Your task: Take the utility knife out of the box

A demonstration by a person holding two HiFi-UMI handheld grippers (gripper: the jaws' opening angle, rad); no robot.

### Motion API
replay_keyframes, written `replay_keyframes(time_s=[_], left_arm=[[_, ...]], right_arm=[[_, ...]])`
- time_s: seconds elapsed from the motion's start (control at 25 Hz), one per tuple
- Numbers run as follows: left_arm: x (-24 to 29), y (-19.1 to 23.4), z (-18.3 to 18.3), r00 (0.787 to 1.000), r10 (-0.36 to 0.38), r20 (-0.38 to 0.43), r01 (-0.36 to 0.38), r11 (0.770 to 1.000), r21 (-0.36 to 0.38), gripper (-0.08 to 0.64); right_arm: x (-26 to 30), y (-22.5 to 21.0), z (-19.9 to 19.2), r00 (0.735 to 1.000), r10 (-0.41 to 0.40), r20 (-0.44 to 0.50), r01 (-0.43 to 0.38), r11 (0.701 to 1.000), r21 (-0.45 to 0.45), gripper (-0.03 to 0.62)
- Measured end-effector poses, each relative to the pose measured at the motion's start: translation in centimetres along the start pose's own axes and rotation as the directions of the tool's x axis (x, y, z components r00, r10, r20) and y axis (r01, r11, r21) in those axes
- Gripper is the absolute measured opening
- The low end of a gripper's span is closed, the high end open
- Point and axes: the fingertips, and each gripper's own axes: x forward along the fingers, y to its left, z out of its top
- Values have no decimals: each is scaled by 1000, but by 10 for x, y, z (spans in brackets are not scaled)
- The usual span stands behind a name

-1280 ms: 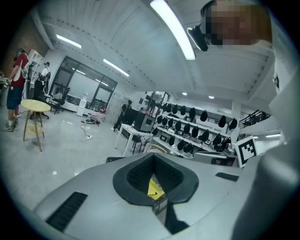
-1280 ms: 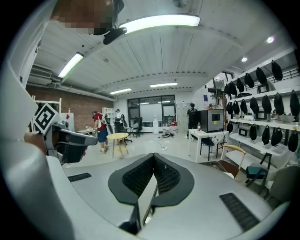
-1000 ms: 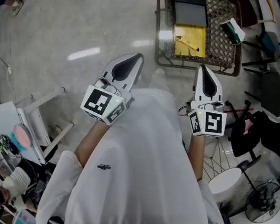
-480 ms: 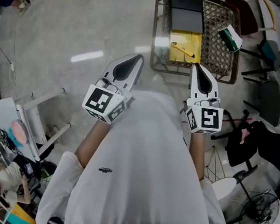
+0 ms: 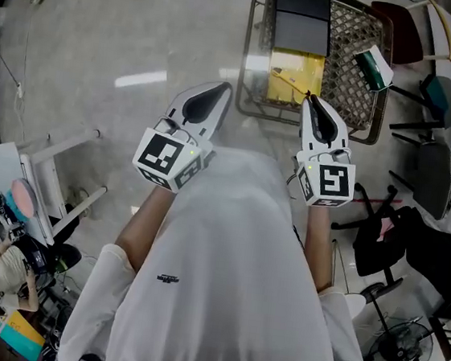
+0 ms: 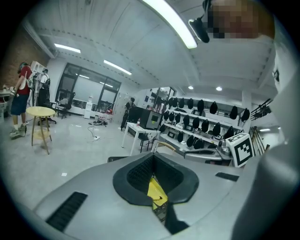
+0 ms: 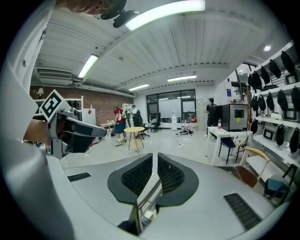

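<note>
Utility knife (image 5: pixel 292 80) in box (image 5: pixel 281 59); left claw (image 5: pixel 218 92) and right claw (image 5: pixel 310 103) closed, empty.
Judged light and stiff; to be gripped mid-handle.

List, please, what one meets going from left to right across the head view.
White rack → left tool → right tool → green-and-white object.

My left gripper (image 5: pixel 219 91) and right gripper (image 5: pixel 308 101) are pale grey with black pads (image 5: pixel 201 110) and black-and-white square markers. Far ahead, the brown mesh basket (image 5: pixel 352 78) holds a yellow box (image 5: pixel 291 67) and a black box (image 5: pixel 302 22). My shirt (image 5: pixel 230 281) is white, the floor (image 5: pixel 105 32) pale grey.
</note>
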Motion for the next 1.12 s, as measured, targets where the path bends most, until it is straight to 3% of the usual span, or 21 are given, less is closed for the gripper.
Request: replay_keyframes(time_s=[0.28,0.56,1.12], left_arm=[[27,2,-18,999,20,-31,-21,999,-28,2],[53,10,-38,997,37,-63,-40,998,-51,2],[88,33,-79,990,60,-127,-73,992,-99,2]], right_arm=[[33,-19,-41,995,54,-83,-54,999,-3,66],[71,-34,-94,975,110,-193,-118,993,-32,91],[134,-44,-184,891,221,-396,-296,945,-140,141]])
